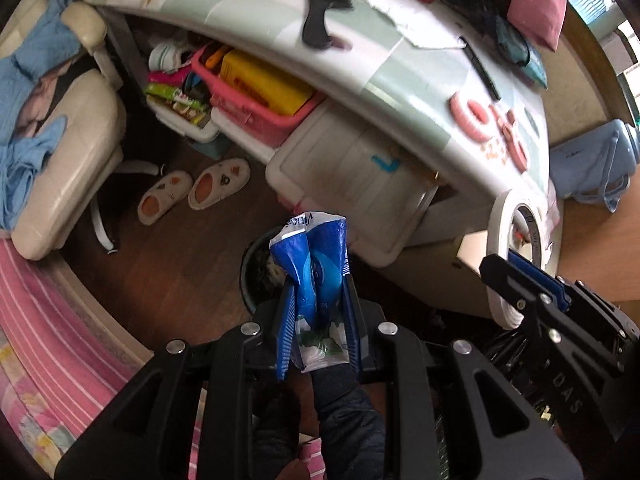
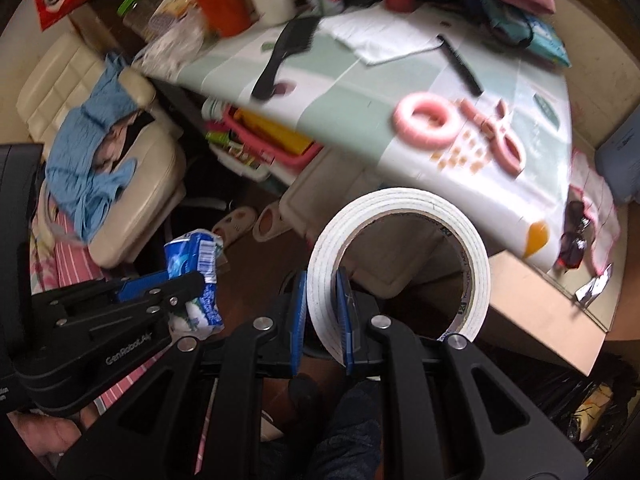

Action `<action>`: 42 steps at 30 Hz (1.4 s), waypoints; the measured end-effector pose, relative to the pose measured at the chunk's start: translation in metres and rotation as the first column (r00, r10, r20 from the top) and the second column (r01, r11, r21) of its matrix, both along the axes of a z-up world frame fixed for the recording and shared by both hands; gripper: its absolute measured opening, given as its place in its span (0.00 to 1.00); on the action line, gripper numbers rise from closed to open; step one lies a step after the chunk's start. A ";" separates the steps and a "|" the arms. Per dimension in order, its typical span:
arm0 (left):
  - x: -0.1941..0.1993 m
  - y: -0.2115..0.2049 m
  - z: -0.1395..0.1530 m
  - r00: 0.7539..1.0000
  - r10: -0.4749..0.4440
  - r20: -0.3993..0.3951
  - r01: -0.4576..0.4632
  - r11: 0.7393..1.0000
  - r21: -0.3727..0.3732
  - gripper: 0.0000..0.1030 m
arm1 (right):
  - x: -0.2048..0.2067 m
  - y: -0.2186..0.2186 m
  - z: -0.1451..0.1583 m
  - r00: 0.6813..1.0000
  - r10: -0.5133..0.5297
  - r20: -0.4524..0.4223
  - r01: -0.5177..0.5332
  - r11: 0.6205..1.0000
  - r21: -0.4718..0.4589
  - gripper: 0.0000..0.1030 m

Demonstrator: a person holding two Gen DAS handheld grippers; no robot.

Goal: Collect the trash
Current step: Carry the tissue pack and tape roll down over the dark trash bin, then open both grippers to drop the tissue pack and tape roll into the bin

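Observation:
My left gripper is shut on a crumpled blue and white wrapper and holds it above a dark round bin on the floor. The wrapper and the left gripper also show in the right wrist view. My right gripper is shut on the rim of a large white tape roll, held in the air beside the table edge. The tape roll and the right gripper show at the right of the left wrist view.
A table with a pale green cloth holds a black hairbrush, a comb, a pink ring, pink scissors and sunglasses. Bins sit under it. A cream chair and slippers stand at left.

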State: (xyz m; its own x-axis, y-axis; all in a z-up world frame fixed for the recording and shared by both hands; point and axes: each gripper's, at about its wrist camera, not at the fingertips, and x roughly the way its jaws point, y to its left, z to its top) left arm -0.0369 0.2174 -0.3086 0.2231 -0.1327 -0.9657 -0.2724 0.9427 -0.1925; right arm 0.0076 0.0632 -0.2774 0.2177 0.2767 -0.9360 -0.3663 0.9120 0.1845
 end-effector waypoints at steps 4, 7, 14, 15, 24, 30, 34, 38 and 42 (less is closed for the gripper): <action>-0.016 0.000 -0.028 1.000 -0.004 -0.018 0.004 1.000 -0.007 0.21 | -0.020 0.003 -0.025 1.000 0.017 -0.021 -0.018 1.000 -0.005 0.15; -0.028 0.001 -0.055 0.999 0.003 -0.045 -0.003 1.000 -0.019 0.21 | -0.029 0.002 -0.048 0.999 0.027 -0.047 -0.027 1.000 -0.012 0.15; -0.038 0.004 -0.128 0.995 0.028 -0.094 -0.033 0.998 -0.048 0.22 | -0.044 0.012 -0.116 0.991 0.092 -0.096 -0.095 0.995 -0.022 0.15; -0.038 0.004 -0.142 0.994 0.032 -0.100 -0.038 0.998 -0.053 0.22 | -0.044 0.013 -0.124 0.990 0.101 -0.100 -0.103 0.994 -0.022 0.15; -0.029 0.005 -0.249 0.993 0.012 -0.118 -0.019 0.998 -0.055 0.22 | -0.056 0.029 -0.239 0.974 0.166 -0.151 -0.172 0.985 -0.027 0.15; -0.024 0.009 -0.297 0.993 0.006 -0.122 -0.012 0.999 -0.051 0.23 | -0.059 0.033 -0.302 0.969 0.186 -0.165 -0.196 0.980 -0.043 0.16; -0.023 0.010 -0.317 0.993 0.010 -0.120 -0.015 0.999 -0.043 0.24 | -0.056 0.035 -0.332 0.968 0.196 -0.156 -0.206 0.977 -0.049 0.18; -0.022 0.012 -0.336 0.993 0.016 -0.119 -0.021 0.999 -0.040 0.24 | -0.052 0.040 -0.356 0.970 0.196 -0.144 -0.205 0.977 -0.054 0.20; -0.020 0.013 -0.351 0.994 0.017 -0.108 -0.020 0.999 -0.029 0.32 | -0.052 0.038 -0.371 0.974 0.187 -0.128 -0.197 0.978 -0.068 0.33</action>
State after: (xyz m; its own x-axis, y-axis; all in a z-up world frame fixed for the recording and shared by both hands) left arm -0.0565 0.2300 -0.6600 0.1209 -0.1584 -0.9799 -0.3101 0.9318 -0.1889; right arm -0.0445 0.1016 -0.6488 0.0519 0.2259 -0.9728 -0.5156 0.8403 0.1676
